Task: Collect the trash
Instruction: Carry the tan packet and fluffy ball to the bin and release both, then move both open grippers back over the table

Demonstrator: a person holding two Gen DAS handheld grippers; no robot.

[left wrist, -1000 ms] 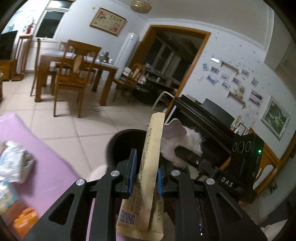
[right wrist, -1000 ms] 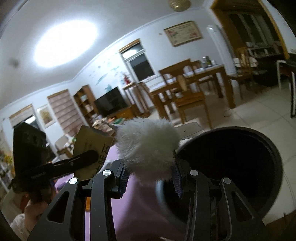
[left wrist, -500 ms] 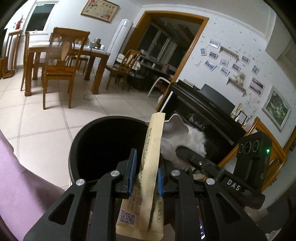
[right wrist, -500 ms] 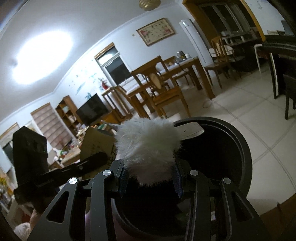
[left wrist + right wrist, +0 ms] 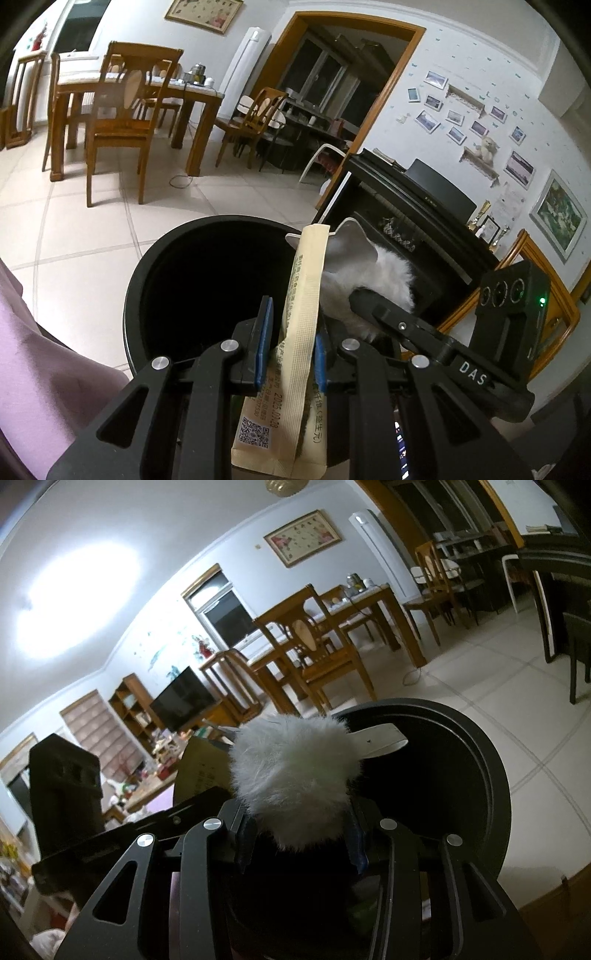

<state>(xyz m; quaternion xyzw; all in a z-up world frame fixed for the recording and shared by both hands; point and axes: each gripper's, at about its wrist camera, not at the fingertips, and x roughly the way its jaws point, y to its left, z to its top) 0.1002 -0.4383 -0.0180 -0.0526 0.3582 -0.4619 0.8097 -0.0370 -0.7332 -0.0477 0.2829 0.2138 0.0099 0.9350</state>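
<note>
**Fig. — Both tools loaded, poised at the bin mouth**

Left wrist view: my left tool (image 5: 288,350) is clamped on a flat beige paper sachet printed with a QR code and date (image 5: 295,332), which stands nearly upright between the blue pads. The round black plastic waste bin (image 5: 147,295) opens directly ahead, its dark mouth running from about 10 o'clock of the sachet to just behind it. At 2 o'clock my right tool (image 5: 354,295) comes in from the side, carrying a white fluffy ball with a pale tag (image 5: 384,269).

Right wrist view: the right tool (image 5: 299,834) is clamped on the same fluffy ball (image 5: 291,775), its jaws held part-way apart by the ball's bulk. The tag points to 2 o'clock across the bin (image 5: 495,812), and the sachet (image 5: 201,768) shows at 9 o'clock beside the ball.

Step in hand, as I judge it: release both pieces of trash into the bin. To do it well I would bring each tool in until its item hangs fully inside the rim, not over the edge. The sachet is light and flat and may cling to a pad or glide sideways, so I would tip it mouth-down and part the jaws wide. The ball should drop cleanly. I would let go one tool at a time, since the two stand close together.
</note>
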